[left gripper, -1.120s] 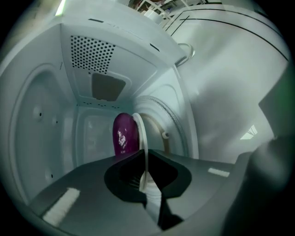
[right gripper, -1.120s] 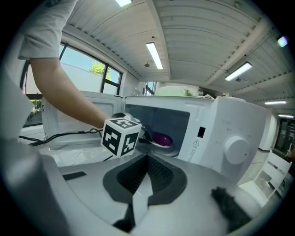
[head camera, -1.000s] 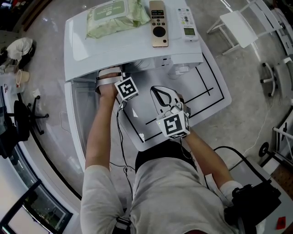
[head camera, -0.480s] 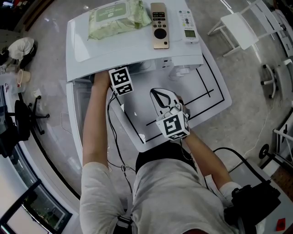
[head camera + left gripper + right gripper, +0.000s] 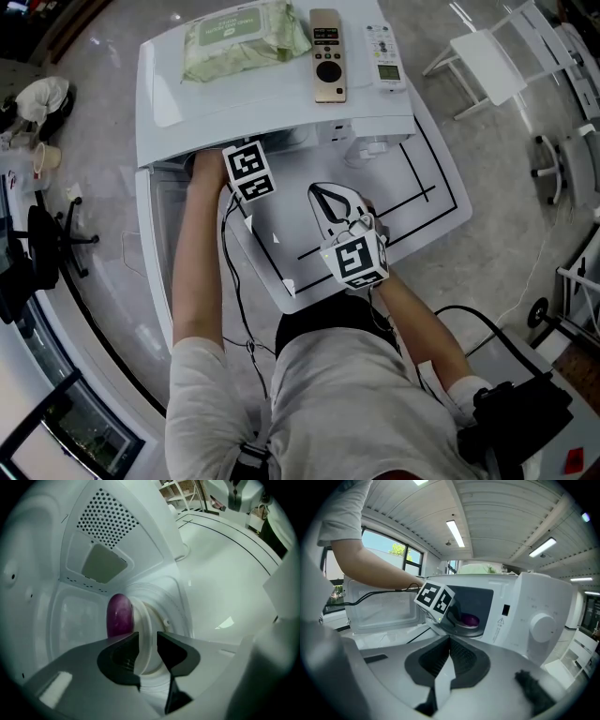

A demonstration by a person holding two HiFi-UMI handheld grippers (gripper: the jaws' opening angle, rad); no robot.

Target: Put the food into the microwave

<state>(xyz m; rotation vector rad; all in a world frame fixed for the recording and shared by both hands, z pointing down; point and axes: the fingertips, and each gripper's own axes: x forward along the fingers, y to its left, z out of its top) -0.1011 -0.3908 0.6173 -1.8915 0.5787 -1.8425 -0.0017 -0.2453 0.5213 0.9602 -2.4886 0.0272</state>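
Reaching inside the microwave (image 5: 534, 616), my left tool (image 5: 147, 643) was opening its jaws, the white plate (image 5: 147, 618) loose between them; purple food (image 5: 119, 616) sat on it at eleven o'clock. My right tool (image 5: 450, 644) was closed, empty.

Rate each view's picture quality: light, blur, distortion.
Head view: evenly lit and sharp, with a wide-angle bend at the edges and a faint sheen on the microwave top. Left gripper view: dim and greenish, with heavy fisheye; the food is soft. Right gripper view: bright ceiling lights and window, curved lines, dark corners.
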